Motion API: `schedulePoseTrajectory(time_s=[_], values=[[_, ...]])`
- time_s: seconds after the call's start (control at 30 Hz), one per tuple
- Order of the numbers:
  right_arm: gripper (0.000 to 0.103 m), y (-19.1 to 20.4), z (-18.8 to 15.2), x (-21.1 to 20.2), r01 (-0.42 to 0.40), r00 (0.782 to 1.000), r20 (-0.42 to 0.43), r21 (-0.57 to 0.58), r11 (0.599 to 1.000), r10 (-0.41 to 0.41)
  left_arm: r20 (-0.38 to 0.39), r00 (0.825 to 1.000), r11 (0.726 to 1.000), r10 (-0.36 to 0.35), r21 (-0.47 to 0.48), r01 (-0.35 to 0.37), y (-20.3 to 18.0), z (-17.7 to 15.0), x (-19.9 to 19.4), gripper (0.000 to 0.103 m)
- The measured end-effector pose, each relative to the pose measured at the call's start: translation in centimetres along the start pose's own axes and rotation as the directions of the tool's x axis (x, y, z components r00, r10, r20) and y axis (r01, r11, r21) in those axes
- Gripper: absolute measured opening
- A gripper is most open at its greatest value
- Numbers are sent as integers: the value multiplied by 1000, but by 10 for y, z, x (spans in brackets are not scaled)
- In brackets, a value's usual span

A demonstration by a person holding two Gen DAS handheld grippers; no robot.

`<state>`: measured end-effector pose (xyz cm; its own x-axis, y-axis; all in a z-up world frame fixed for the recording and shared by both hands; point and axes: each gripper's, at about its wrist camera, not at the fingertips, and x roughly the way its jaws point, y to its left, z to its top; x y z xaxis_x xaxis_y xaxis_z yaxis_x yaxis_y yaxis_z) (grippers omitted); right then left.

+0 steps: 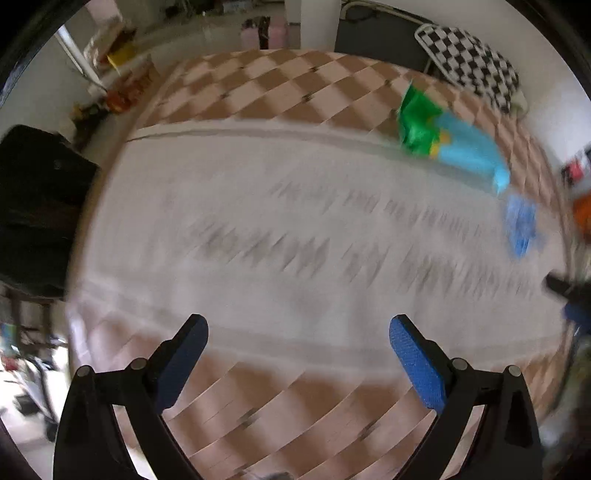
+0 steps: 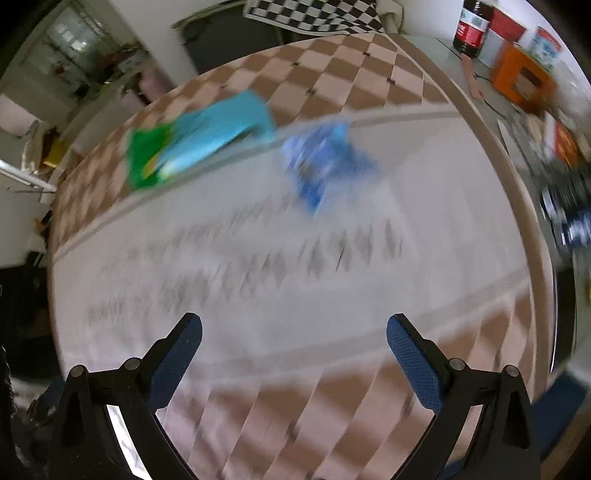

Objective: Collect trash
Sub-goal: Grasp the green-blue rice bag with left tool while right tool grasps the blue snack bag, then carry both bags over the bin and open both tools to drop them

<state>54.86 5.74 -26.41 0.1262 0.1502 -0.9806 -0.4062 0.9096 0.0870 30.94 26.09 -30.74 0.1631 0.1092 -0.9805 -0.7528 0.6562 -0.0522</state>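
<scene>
Round table [image 1: 258,85], cloth in brown-and-pink checks with a pale band across the middle carrying grey diamond marks; both views heavily motion-blurred. Left gripper [image 1: 298,362] over the near edge of the table: black arms, blue textured pads [image 1: 417,365], jaws wide apart, nothing between them, touching nothing. Right gripper [image 2: 294,358] likewise: same black frame, blue knurled pads [image 2: 415,363], jaws fully spread, empty, above the cloth. Trash, two pieces on the far part of the table. Green-and-blue wrapper [image 1: 448,138] [image 2: 201,142], glossy crinkled film, flat and oblong, green end to the left, light-blue body, a spot of yellow between; it lies across the border of the pale band and the checks. Blue wrapper [image 1: 521,225] [image 2: 321,164], smaller, crumpled, white flecks in its print, just beside the first piece on the pale band; whether the two touch cannot be told through the blur. Both pieces well apart from either gripper. Beyond the table: a chair [image 1: 469,62] draped in black-and-white check fabric; right view shows a dark bottle [image 2: 472,27] with red label and an orange box [image 2: 522,79] on a side surface. Containers' contents not readable.
</scene>
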Motion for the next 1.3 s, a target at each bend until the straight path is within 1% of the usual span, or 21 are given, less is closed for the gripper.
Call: schedulePoseTrajectory(time_s=[0.1,0.17,0.27,0.3,0.33,0.37,0.43,0.47,0.5,0.53,0.57,0.6,0.63,0.67,0.7,0.73,0.87,0.9,0.97,1.13,1.3], values=[[101,-8,51,31,11,999,-33,-7,1000,-11,-5,998,997,-67,-37,66,-24,53,16,99],[101,-9,72,45,7,999,-43,-14,1000,-7,-4,995,994,-99,-46,98,-39,84,26,99],[99,-8,95,65,11,997,-70,-25,1000,-13,-7,993,993,-115,-30,114,-60,125,45,99],[94,-7,101,70,10,997,-75,-28,1000,-13,-11,993,993,-115,-22,114,-65,134,51,99],[84,-6,105,73,7,997,-83,-29,1000,-10,-19,993,993,-120,-11,120,-69,142,58,99],[80,-6,108,78,3,996,-95,-27,1000,-6,-35,992,993,-122,0,122,-74,151,66,99],[69,-5,113,87,3,994,-110,-23,1000,-5,-67,990,991,-128,18,129,-82,163,82,92],[68,-5,113,89,9,994,-113,-22,1000,-11,-88,988,991,-127,28,130,-85,166,90,78],[64,-4,114,89,16,995,-100,-24,1000,-18,-100,987,991,-126,35,130,-88,167,94,69],[60,-3,115,90,30,995,-95,-30,999,-32,-93,985,988,-144,34,148,-88,168,94,65],[58,-3,116,91,36,995,-95,-28,999,-38,-81,985,987,-151,34,154,-88,168,90,47],[49,-4,116,91,41,995,-92,-26,999,-44,-72,987,988,-147,36,150,-88,169,86,37],[38,-6,116,90,36,996,-81,-22,999,-38,-64,988,988,-143,42,146,-88,168,81,31],[32,-10,116,90,14,996,-84,-9,1000,-15,-56,988,988,-145,49,148,-88,166,77,27],[31,-13,116,90,-6,996,-89,6,1000,7,-44,988,987,-145,59,148,-88,164,71,23],[26,-15,116,89,-12,996,-88,10,1000,13,-29,989,987,-143,72,145,-89,160,63,21],[24,-23,109,77,-58,997,-57,18,998,59,36,995,989,-94,117,90,-86,144,32,14],[24,-26,106,72,-82,995,-51,26,996,84,53,995,989,-89,124,82,-83,138,23,14],[23,-27,99,62,-101,994,-41,31,994,102,81,994,989,-77,131,66,-80,129,10,13],[23,-22,80,33,-135,991,-13,28,990,136,135,989,990,-63,131,45,-73,111,-11,9],[22,-10,50,9,-153,988,15,-9,988,153,172,983,992,-56,119,36,-48,80,-38,8]])
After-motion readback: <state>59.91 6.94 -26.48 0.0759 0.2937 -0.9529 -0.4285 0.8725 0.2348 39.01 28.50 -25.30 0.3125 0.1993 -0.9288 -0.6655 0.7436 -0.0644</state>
